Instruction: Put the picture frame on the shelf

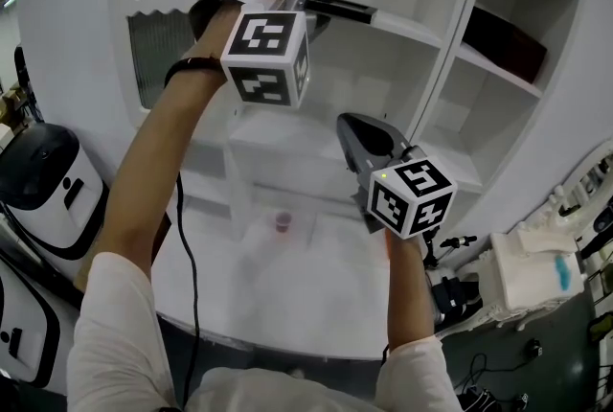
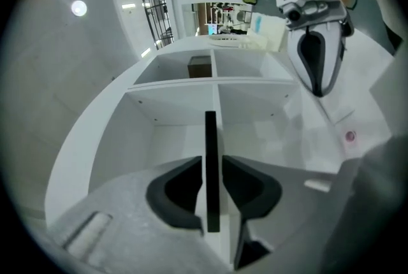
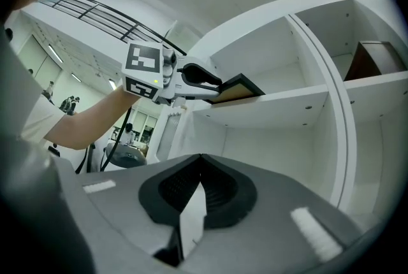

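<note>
Frame hold: left gripper [image 2: 209, 164] is clamped on the picture frame [image 2: 210, 139], held edge-on; right gripper [image 3: 194, 193] is closed and empty.
The frame extends ahead of the left jaws, over the shelf [image 3: 280, 104]. Judged light, rigid and probably fragile: hold it by the border.

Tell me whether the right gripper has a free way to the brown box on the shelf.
Probably yes. The right gripper is empty, jaws shut, and the brown box sits in an open compartment past the divider; nothing stands before it.

Two grippers [image 2: 210, 167] [image 3: 200, 159], one picture frame [image 2: 210, 136], one shelf unit [image 1: 412, 27], one dark box [image 1: 503, 41]
</note>
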Available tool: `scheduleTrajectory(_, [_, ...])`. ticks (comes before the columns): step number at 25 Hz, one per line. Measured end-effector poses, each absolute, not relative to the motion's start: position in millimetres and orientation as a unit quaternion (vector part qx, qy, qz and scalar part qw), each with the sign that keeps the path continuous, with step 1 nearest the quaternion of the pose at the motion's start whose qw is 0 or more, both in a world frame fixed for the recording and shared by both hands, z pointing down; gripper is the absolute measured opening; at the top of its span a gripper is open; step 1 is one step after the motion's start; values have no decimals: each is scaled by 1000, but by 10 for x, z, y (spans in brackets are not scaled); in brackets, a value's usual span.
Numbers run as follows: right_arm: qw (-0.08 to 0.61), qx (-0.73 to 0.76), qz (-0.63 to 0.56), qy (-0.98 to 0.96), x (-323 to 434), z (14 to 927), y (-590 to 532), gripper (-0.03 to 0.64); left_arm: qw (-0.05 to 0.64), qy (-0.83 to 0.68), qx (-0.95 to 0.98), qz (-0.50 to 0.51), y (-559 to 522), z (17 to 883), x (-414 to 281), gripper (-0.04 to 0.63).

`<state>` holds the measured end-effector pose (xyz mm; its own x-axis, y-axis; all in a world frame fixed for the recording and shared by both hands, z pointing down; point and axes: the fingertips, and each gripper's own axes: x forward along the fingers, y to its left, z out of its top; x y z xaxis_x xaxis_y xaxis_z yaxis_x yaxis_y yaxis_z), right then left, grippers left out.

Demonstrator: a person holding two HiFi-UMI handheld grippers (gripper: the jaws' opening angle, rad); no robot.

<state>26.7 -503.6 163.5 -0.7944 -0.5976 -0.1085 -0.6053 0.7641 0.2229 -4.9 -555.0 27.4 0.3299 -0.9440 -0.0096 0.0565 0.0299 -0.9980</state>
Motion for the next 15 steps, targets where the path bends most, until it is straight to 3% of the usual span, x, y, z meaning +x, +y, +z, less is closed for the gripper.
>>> scheduleTrajectory(2, [10, -323, 127, 938, 284, 1649, -5025, 6, 595, 407, -553, -417, -5605, 287, -69, 67])
scheduleTrajectory(15, [10, -324, 113, 939, 455, 1666, -4994, 6, 579, 417, -566, -413, -5969, 287, 49, 67])
